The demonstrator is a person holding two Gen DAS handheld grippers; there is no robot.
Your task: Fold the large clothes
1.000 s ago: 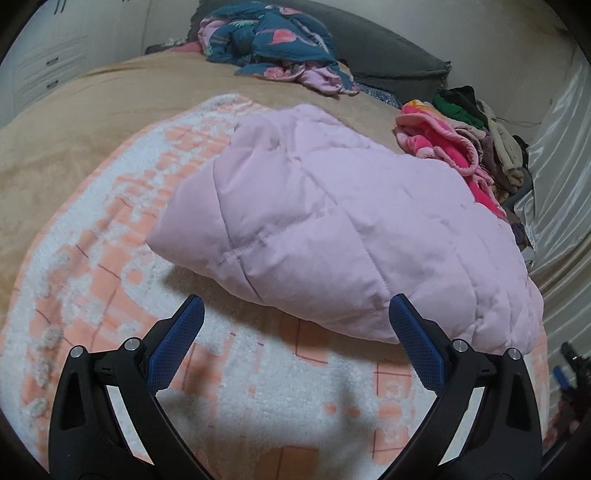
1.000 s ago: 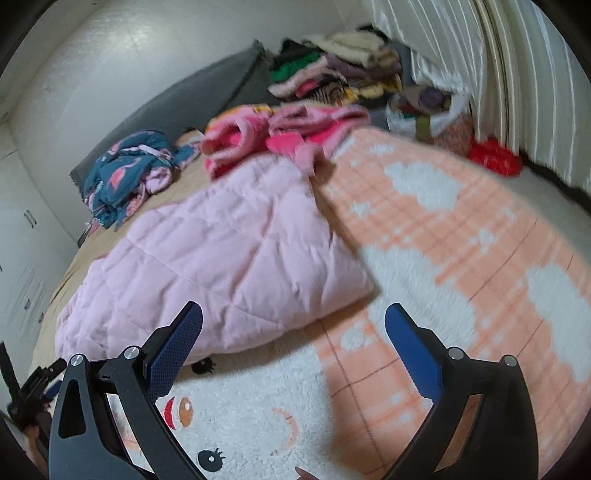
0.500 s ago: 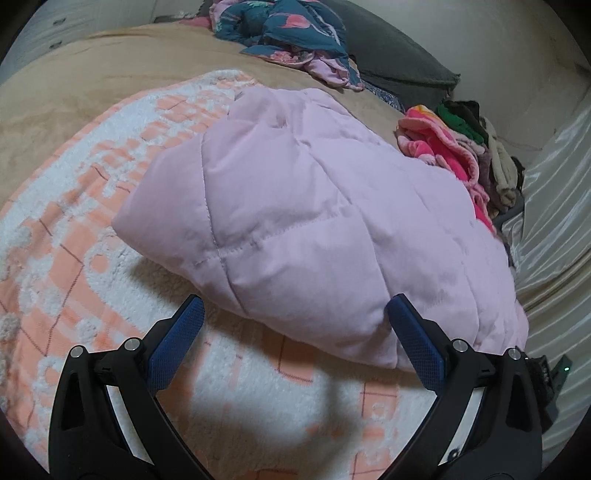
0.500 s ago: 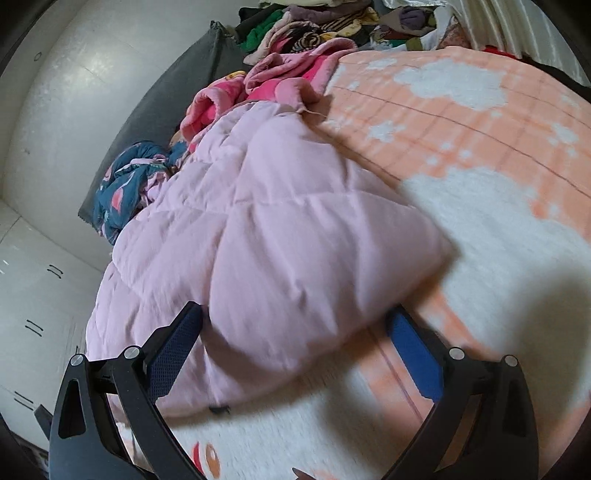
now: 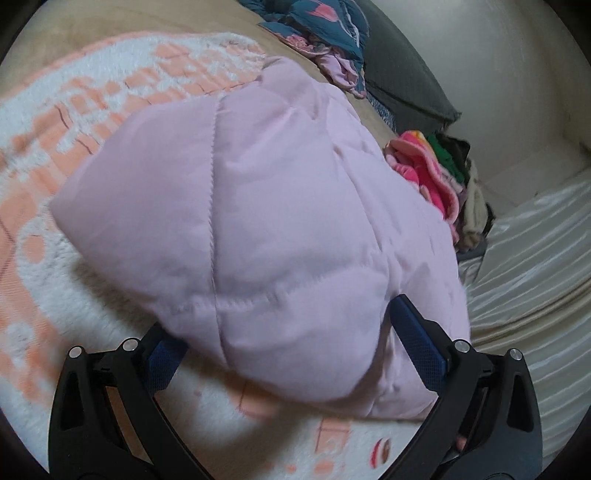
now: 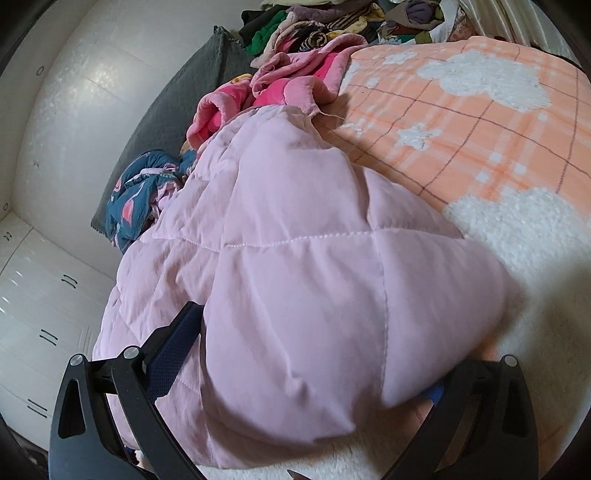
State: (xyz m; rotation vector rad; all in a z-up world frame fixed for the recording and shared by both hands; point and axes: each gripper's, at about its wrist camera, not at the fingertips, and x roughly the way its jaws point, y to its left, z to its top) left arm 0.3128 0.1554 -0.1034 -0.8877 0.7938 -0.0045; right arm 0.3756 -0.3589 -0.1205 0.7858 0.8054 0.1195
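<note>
Left wrist view shows us a bed covered by an orange-and-white plush blanket (image 5: 110, 96), and on it, filling most of the frame, lies the pink quilted jacket (image 5: 258, 206), already doubled into a thick, puffy bundle. Beyond it sit a grey pillow (image 5: 402, 81), a dark blue patterned garment (image 5: 325, 22) and a pile of bright pink and green clothes (image 5: 432, 173) toward the far side of the bed. We judge the jacket to be light for its bulk, soft and springy, with a smooth shell that may slip, so a shallow pinch on the padding could slide off; the stitched seams and the folded edge nearest us look like the firmest places to take hold. Our left gripper (image 5: 291, 347) is spread wide, its blue pads straddling the near edge of the bundle, with the cloth bulging between them and touching them but not yet pinched. In the right wrist view the same jacket (image 6: 295, 258) lies across the blanket (image 6: 480, 122), and our right gripper (image 6: 306, 369) is likewise spread wide around the near corner, the padding pushed in between its fingers (image 6: 173, 343); the right-hand pad is mostly hidden under the cloth. We would close both on a full thickness of the edge before lifting.
</note>
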